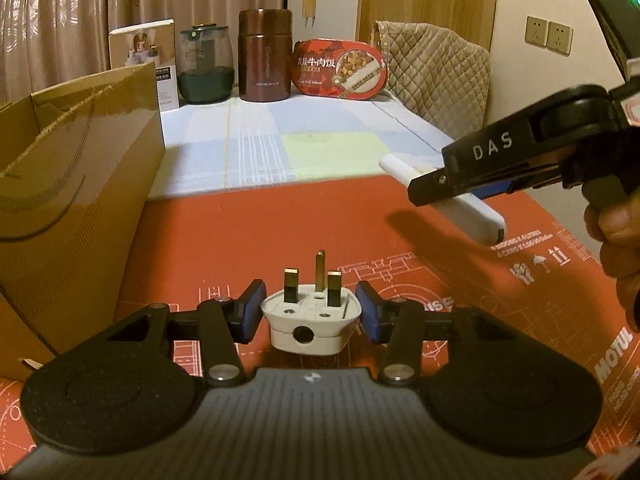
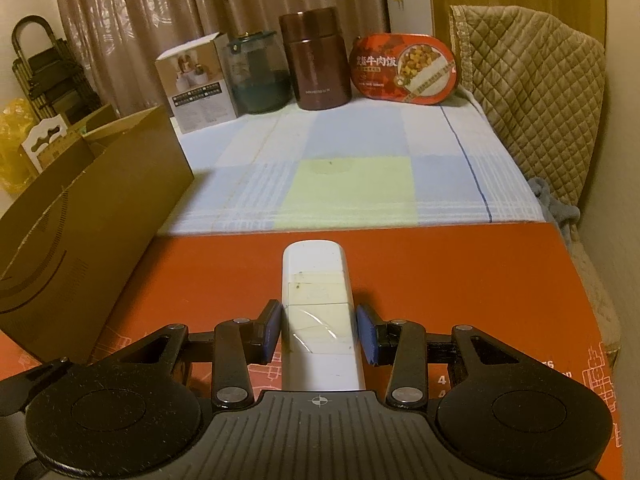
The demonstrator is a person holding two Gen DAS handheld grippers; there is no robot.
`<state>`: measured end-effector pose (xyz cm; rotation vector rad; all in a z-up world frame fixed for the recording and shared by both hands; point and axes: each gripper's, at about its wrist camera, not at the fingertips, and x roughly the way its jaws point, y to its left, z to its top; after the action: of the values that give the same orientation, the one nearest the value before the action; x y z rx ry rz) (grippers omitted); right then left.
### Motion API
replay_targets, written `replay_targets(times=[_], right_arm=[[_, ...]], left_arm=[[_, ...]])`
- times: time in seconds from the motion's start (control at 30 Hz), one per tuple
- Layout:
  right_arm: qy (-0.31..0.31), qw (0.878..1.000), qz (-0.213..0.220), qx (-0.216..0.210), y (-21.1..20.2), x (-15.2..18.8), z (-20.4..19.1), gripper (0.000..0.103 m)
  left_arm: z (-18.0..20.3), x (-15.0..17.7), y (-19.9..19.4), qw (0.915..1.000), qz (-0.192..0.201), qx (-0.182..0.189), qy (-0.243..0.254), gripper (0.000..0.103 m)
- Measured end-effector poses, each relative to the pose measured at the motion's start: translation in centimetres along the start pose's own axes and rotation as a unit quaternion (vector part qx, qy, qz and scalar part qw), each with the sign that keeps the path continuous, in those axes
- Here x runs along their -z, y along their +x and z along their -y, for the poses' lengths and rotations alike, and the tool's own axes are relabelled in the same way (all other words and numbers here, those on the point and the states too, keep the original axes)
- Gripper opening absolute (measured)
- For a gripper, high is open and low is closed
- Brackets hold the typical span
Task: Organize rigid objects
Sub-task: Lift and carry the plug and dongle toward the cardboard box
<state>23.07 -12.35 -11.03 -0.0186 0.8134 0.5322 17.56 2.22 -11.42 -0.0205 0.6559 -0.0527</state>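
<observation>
Red "MOTUL" mat, "DAS" right tongs

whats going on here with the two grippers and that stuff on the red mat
A person works two handheld grippers over the red printed mat. The left gripper brackets a white three-pin plug, pads not yet touching it. The right gripper holds a long white plastic bar above the mat. An open brown cardboard box stands left.

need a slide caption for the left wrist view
Left tongs straddle a white three-pin plug on the red mat; right tongs hold a white bar.
</observation>
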Motion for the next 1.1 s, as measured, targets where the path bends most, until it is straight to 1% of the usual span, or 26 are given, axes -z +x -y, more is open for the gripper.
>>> replay_targets(times=[0.2, 0.43, 0.63, 0.9, 1.1], right_arm=[[-0.003, 1.0, 0.01, -0.003, -1.0, -0.5, -0.6, 0.038], [-0.005, 1.0, 0.025, -0.009, -2.4, -1.2, -1.3, 0.037], [0.012, 1.0, 0.026, -0.006, -3.8, -0.2, -1.9, 0.038], [0.022, 0.999, 0.044, 0.001, -7.6, 0.9, -4.5, 0.037], [0.02, 0.998, 0.054, 0.0, -10.1, 0.3, -7.6, 0.037]], left_arm=[[-0.4, -0.8, -1.3, 0.9999, 0.007, -0.002, -0.009, 0.044], [-1.0, -2.6, -3.2, 0.9996, 0.024, -0.006, -0.011, 0.044], [-1.5, -3.9, -5.2, 0.9991, 0.039, -0.007, -0.012, 0.044], [-3.2, -5.6, -8.7, 0.9987, 0.048, -0.004, -0.016, 0.044], [-5.2, -7.1, -11.7, 0.9979, 0.059, -0.005, -0.025, 0.044]])
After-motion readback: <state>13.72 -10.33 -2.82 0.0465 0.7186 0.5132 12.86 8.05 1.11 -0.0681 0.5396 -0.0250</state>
